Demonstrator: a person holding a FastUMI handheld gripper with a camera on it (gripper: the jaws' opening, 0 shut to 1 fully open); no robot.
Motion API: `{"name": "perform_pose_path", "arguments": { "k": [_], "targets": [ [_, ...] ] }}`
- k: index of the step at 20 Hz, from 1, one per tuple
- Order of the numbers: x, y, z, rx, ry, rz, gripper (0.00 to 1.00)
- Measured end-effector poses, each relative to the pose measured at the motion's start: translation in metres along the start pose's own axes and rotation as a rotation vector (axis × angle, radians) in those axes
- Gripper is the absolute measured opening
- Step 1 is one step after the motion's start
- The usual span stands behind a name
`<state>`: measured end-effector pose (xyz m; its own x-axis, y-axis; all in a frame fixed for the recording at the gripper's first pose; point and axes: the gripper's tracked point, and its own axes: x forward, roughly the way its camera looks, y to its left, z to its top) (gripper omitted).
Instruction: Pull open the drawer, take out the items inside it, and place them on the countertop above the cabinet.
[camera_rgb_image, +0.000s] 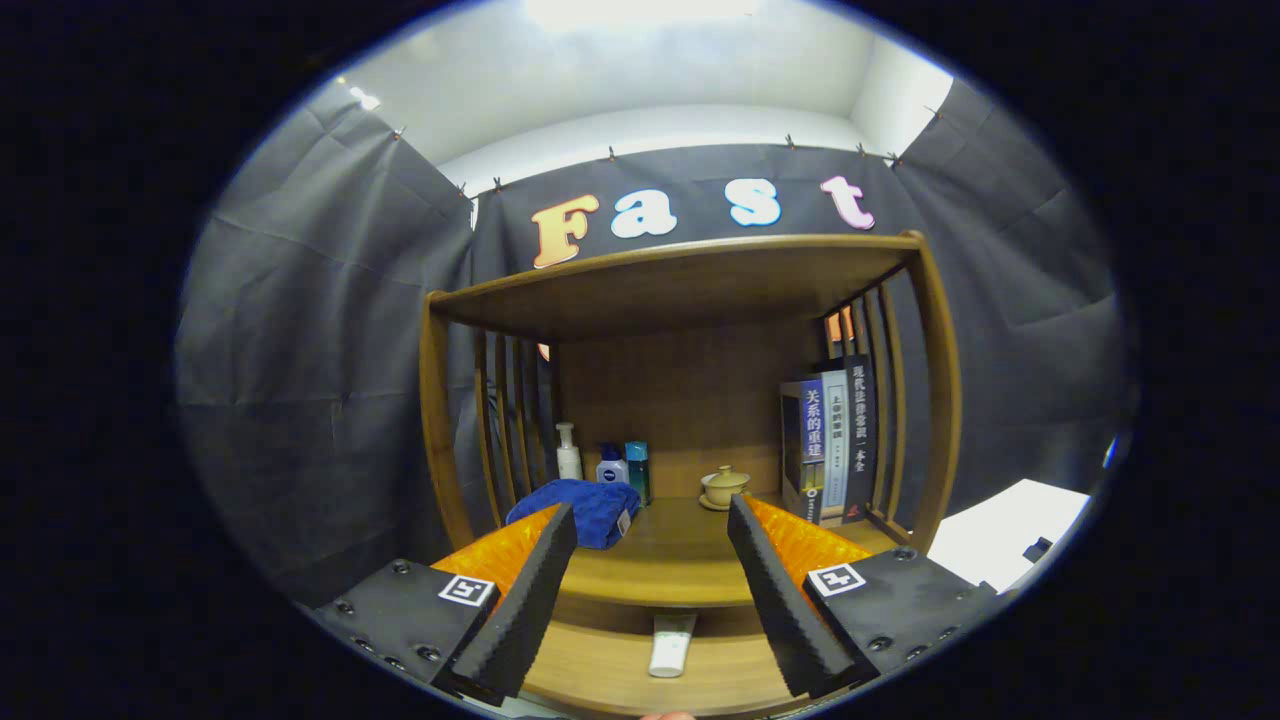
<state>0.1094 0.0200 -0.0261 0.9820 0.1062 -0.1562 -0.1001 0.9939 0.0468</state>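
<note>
- Holding the gripper (650, 515) level in front of the wooden cabinet (690, 300), I see its two foam-padded fingers (535, 590) spread wide with nothing between the pads.
- I read the drawer (610, 675) as pulled open below the fingers; its wooden floor shows under the front edge of the countertop (660, 565).
- I note a white tube (671, 645) lying in the drawer, between the two fingers and beneath them, clear of both pads.
- I see a folded blue cloth (585, 508) on the countertop, just behind the left finger's tip.
- I count a white pump bottle (568, 452), a small blue-capped bottle (611, 464) and a teal box (637, 468) standing together at the back left of the shelf space.
- I see a lidded ceramic cup (724, 486) on a saucer just beyond the right finger's tip.
- I see upright books (835, 440) against the slatted right side.
</note>
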Motion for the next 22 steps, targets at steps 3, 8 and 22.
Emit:
{"name": "perform_pose_path", "arguments": {
  "k": [3,8,22],
  "targets": [
    [0.036,0.000,-0.032,0.017,0.154,0.001,0.98],
    [0.057,-0.011,-0.126,-0.017,0.480,-0.004,0.99],
    [0.054,-0.019,-0.254,0.043,0.994,-0.050,0.99]
  ]
}}
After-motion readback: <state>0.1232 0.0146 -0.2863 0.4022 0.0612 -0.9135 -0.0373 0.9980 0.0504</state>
